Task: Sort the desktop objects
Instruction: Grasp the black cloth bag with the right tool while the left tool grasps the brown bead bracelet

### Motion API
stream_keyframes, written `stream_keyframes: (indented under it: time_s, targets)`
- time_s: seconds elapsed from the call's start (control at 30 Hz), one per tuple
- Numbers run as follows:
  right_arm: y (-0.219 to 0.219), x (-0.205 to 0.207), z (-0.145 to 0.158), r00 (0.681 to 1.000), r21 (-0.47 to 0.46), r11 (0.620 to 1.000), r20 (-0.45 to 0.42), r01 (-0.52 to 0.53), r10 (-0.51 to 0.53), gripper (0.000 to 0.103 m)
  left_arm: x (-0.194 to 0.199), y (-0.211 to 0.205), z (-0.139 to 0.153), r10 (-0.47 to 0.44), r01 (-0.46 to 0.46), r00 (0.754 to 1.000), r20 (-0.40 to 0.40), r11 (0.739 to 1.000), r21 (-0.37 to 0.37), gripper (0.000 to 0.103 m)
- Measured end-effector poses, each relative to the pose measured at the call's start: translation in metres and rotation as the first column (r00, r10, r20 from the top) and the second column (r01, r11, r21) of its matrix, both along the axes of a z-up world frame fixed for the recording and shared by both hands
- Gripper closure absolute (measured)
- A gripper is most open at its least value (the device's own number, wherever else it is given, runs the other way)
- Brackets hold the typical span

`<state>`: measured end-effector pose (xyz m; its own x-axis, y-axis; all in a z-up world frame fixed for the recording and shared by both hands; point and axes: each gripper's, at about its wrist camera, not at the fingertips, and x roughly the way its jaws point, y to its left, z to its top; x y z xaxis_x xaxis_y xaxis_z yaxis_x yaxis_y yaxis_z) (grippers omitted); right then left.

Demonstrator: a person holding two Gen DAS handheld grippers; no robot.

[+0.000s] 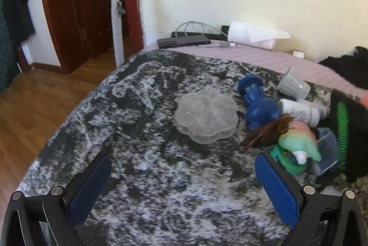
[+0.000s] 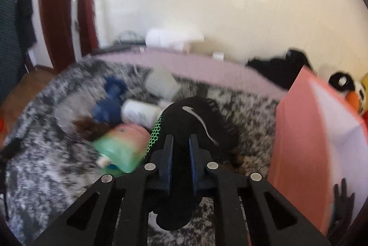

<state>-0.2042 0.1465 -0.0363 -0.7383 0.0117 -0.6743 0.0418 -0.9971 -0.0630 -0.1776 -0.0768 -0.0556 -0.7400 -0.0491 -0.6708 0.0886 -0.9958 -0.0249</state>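
My right gripper (image 2: 181, 138) is shut on a black fabric item (image 2: 195, 117) that has a white swoosh and a green mesh edge. The same black item (image 1: 352, 126) shows at the right edge of the left wrist view. My left gripper (image 1: 181, 161) is open over the mottled black-and-white blanket (image 1: 142, 177), with nothing between its blue pads (image 1: 276, 188). Ahead of it lie a clear flower-shaped box (image 1: 207, 116), a blue dumbbell-shaped toy (image 1: 255, 99), a white bottle (image 1: 301, 111), a brown tuft (image 1: 266, 133) and a rainbow tube (image 1: 299, 142).
A pink open box (image 2: 306, 131) stands at the right. A clear cup (image 1: 292, 84), a teal tape holder (image 1: 289, 161) and a small clear box (image 1: 326, 156) sit in the pile. A phone (image 1: 184, 41), cables and a paper roll (image 1: 253, 35) are by the wall. The blanket drops to wooden floor (image 1: 39, 108) on the left.
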Motion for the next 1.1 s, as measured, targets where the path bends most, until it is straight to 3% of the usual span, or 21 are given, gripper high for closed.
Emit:
stream_keyframes:
  time_s: [0.17, 0.23, 0.33, 0.5, 0.7, 0.73, 0.8, 0.9, 0.97, 1.1]
  targets:
    - [0.02, 0.072, 0.045, 0.994, -0.18, 0.983, -0.097, 0.039, -0.057, 0.09, -0.015, 0.016, -0.006, -0.062, 0.062, 0.998, 0.003, 0.995, 0.074, 0.0]
    - [0.026, 0.098, 0.049, 0.99, -0.207, 0.977, -0.117, 0.055, -0.081, 0.09, -0.023, 0.025, -0.012, -0.078, 0.077, 0.997, 0.003, 0.993, 0.086, 0.0]
    - [0.03, 0.123, 0.048, 0.988, -0.212, 0.975, -0.127, 0.061, -0.09, 0.09, -0.035, 0.044, -0.023, -0.086, 0.087, 0.996, -0.013, 0.995, 0.044, 0.006]
    - [0.042, 0.126, 0.045, 0.99, -0.209, 0.977, -0.13, 0.035, -0.063, 0.09, -0.061, 0.068, -0.041, -0.133, 0.134, 0.991, -0.018, 0.99, 0.045, 0.027]
    - [0.053, 0.116, 0.042, 0.99, -0.224, 0.974, -0.129, 0.025, -0.055, 0.09, -0.092, 0.084, -0.064, -0.147, 0.146, 0.989, 0.008, 0.987, 0.071, 0.029]
    - [0.052, 0.115, 0.042, 0.99, -0.214, 0.977, -0.13, 0.019, -0.048, 0.09, -0.094, 0.085, -0.066, -0.153, 0.152, 0.988, 0.008, 0.987, 0.059, 0.033]
    - [0.049, 0.113, 0.04, 0.991, -0.193, 0.981, -0.131, 0.01, -0.036, 0.09, -0.1, 0.084, -0.07, -0.178, 0.176, 0.983, 0.033, 0.982, 0.068, 0.094]
    - [0.049, 0.11, 0.04, 0.991, -0.19, 0.982, -0.132, 0.009, -0.035, 0.09, -0.095, 0.078, -0.068, -0.165, 0.162, 0.985, 0.047, 0.984, 0.073, 0.099]
    - [0.049, 0.111, 0.043, 0.989, -0.2, 0.98, -0.141, 0.009, -0.037, 0.09, -0.083, 0.079, -0.058, -0.189, 0.188, 0.981, 0.037, 0.982, 0.034, 0.099]
    - [0.048, 0.122, 0.059, 0.981, -0.209, 0.978, -0.188, -0.004, -0.037, 0.09, -0.051, 0.07, -0.028, -0.202, 0.203, 0.979, -0.021, 0.977, 0.062, 0.099]
